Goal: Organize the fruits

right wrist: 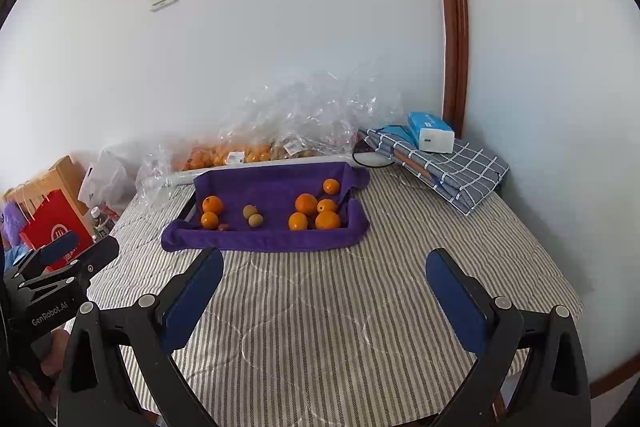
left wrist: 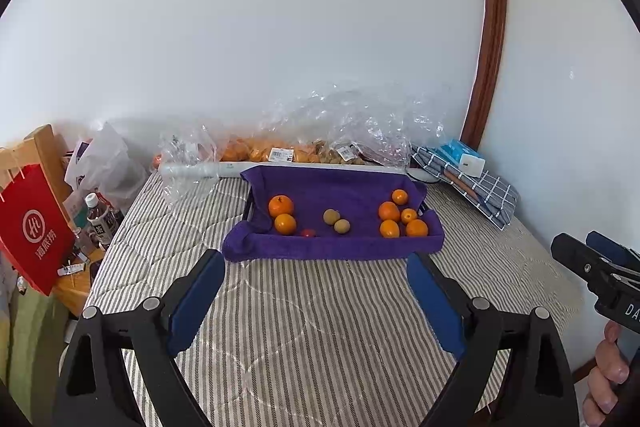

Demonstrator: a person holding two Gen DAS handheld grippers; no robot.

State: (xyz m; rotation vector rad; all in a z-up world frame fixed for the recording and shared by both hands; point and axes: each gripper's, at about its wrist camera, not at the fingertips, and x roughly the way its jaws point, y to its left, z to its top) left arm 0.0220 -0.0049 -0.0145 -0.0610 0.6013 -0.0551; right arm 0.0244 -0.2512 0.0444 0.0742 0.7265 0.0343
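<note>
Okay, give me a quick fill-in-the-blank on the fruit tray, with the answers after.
1. The tray is lined with a ___ towel.
2. The right-hand group of oranges holds ___ fruits.
3. The two brownish-green fruits lie ___ the two orange groups.
4. The left gripper and right gripper are both ___.
Answers: purple; five; between; open

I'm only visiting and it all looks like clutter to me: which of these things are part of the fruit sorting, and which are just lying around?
Part of the job:
- purple towel-lined tray
- oranges
- two brownish-green fruits
- small red fruit
- left gripper and right gripper, both open

Just lying about:
- plastic bags of fruit
- checked cloth
- blue box
- red paper bag
- bottle
</note>
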